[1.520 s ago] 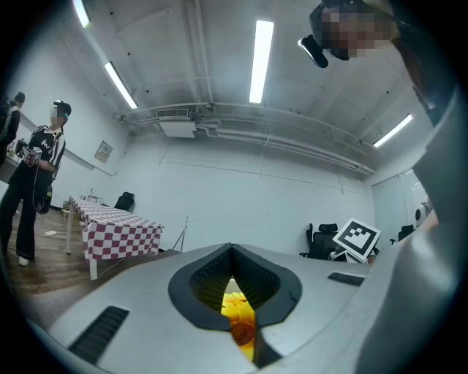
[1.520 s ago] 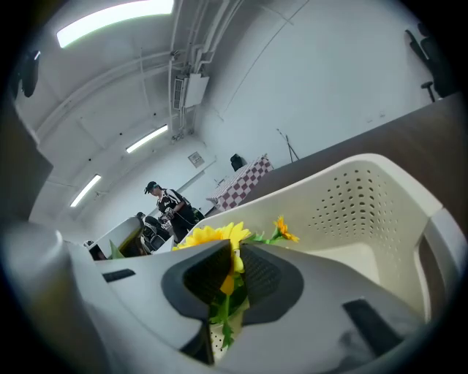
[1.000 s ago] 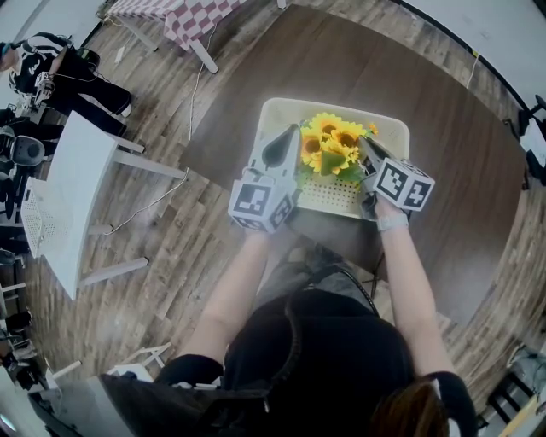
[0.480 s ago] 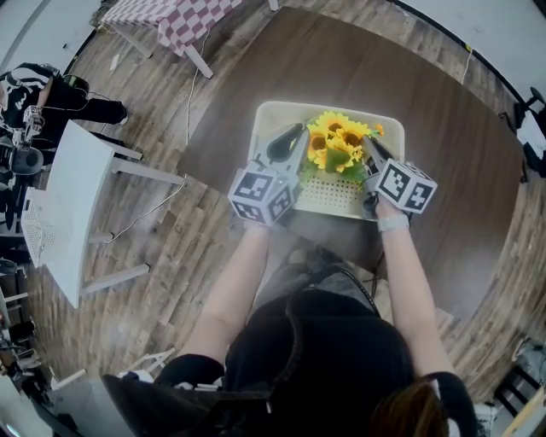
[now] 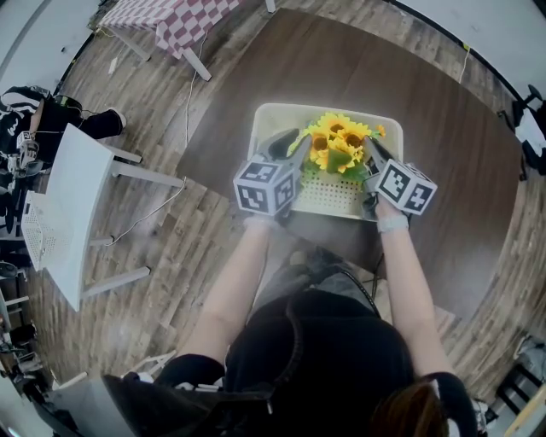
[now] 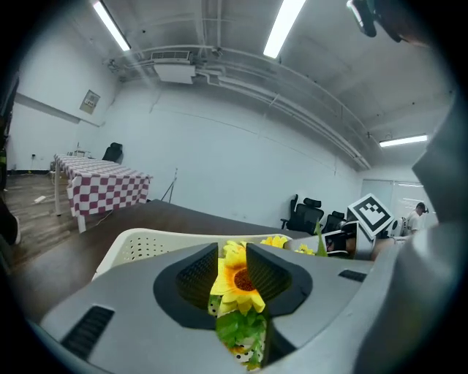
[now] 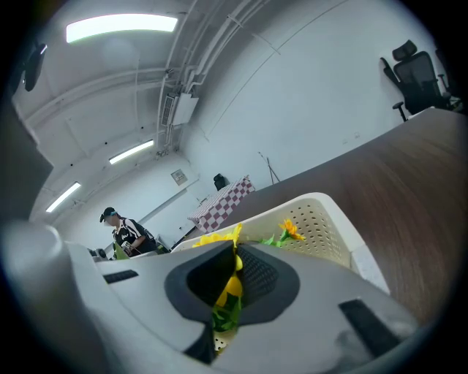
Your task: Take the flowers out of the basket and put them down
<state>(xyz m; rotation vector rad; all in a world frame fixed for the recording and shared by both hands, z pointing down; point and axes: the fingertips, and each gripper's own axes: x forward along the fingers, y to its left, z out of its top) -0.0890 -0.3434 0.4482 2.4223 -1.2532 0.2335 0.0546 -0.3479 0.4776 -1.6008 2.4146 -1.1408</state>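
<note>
A bunch of yellow sunflowers (image 5: 339,145) with green leaves stands in a cream perforated basket (image 5: 275,116) on a dark round table. My left gripper (image 5: 299,141) is at the bunch's left edge. Its jaws have just been opening, and a sunflower head (image 6: 238,281) shows in the gap between them without being pressed. My right gripper (image 5: 368,147) is at the bunch's right edge, shut on a yellow bloom and leaf (image 7: 228,292). The basket rim (image 6: 139,245) lies beyond the left jaws, and the basket wall (image 7: 322,226) beyond the right ones.
The dark table (image 5: 426,111) spreads round the basket. On the floor to the left are a white table (image 5: 72,196) and a checked-cloth table (image 5: 183,17). A person (image 7: 121,230) stands in the distance. Office chairs (image 6: 303,214) line the far wall.
My left gripper has moved right and down toward the flowers and its jaws have opened round a sunflower. The right gripper has stayed in place, shut.
</note>
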